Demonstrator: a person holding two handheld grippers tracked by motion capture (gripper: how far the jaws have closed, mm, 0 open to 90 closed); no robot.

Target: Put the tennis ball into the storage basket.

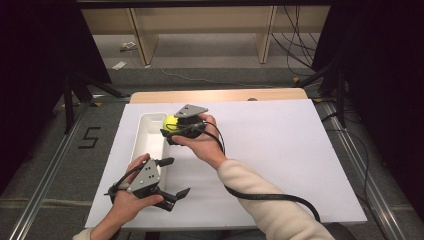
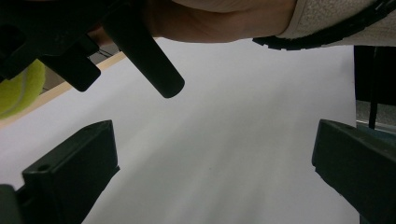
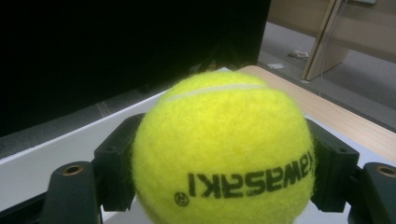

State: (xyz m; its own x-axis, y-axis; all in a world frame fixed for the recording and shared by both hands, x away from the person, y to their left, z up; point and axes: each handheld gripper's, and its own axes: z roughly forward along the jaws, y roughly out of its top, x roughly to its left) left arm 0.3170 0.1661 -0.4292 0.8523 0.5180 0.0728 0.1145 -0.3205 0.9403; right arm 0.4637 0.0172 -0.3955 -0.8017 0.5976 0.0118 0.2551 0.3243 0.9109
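A yellow tennis ball point(image 1: 171, 121) printed "KAWASAKI" point(image 3: 224, 149) sits clamped between the two black jaws of my right gripper point(image 3: 224, 161). In the high view that gripper point(image 1: 175, 129) holds the ball over the far right corner of a long white tray point(image 1: 145, 145); whether the ball touches the rim I cannot tell. My left gripper point(image 1: 175, 177) rests near the tray's near end with its jaws wide apart and nothing between them. In the left gripper view its own jaws point(image 2: 212, 163) frame bare white board, with the ball point(image 2: 18, 91) at the left edge.
A white foam board point(image 1: 280, 150) covers most of the table; a strip of wooden tabletop point(image 1: 220, 95) shows at the back. A black cable point(image 1: 270, 196) trails from the right gripper past the sleeve. Dark stands and rails flank the table on both sides.
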